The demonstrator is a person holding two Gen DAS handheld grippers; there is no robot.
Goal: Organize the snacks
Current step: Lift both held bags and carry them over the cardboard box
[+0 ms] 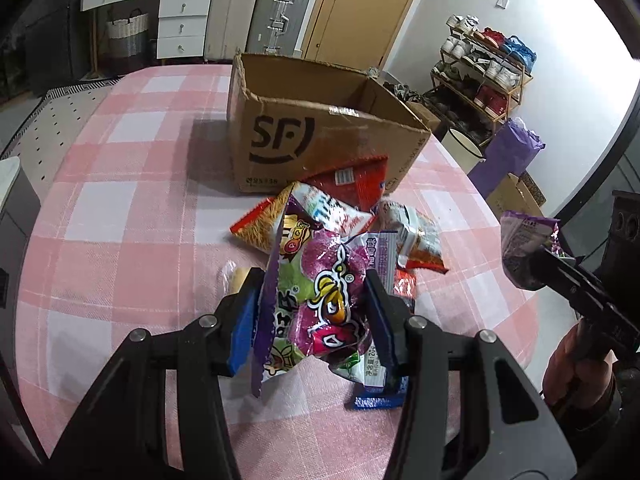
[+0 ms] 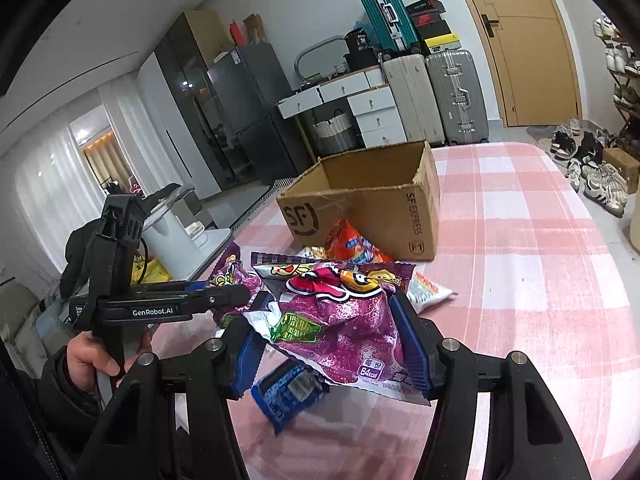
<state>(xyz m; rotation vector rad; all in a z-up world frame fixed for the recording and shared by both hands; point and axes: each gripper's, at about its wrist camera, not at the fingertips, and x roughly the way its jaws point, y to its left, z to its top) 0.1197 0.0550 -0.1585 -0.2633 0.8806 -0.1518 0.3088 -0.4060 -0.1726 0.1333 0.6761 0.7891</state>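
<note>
Left wrist view shows my left gripper (image 1: 316,312) with its blue fingers (image 1: 244,320) clamped on a purple-and-green gummy packet (image 1: 320,300), which stands crumpled between them, low in the middle of the frame. Straight beyond it, toward the top of the frame, lies the rest of the snack pile (image 1: 340,208): an orange-red chip bag, a red pouch and a white wrapper, all resting on the pink checked surface (image 1: 132,184). Behind the pile stands the open cardboard box (image 1: 320,132), its mouth upward and its printed side facing me, with the red pouch leaning against its near wall.

From the right wrist view, my right gripper (image 2: 332,340) is also closed on a purple gummy packet (image 2: 340,316), held with its long axis lying across the fingers (image 2: 412,344). A blue wrapper (image 2: 288,392) lies on the surface just beneath. The box sits above and slightly right of centre there, past the pile.

What matters for the coming move, as I judge it, is that the box lies dead ahead of both grippers, beyond the loose snacks. The two look about equally near; I cannot tell which is closer. Each packet has to be carried up over the near rim before it is let go.
</note>
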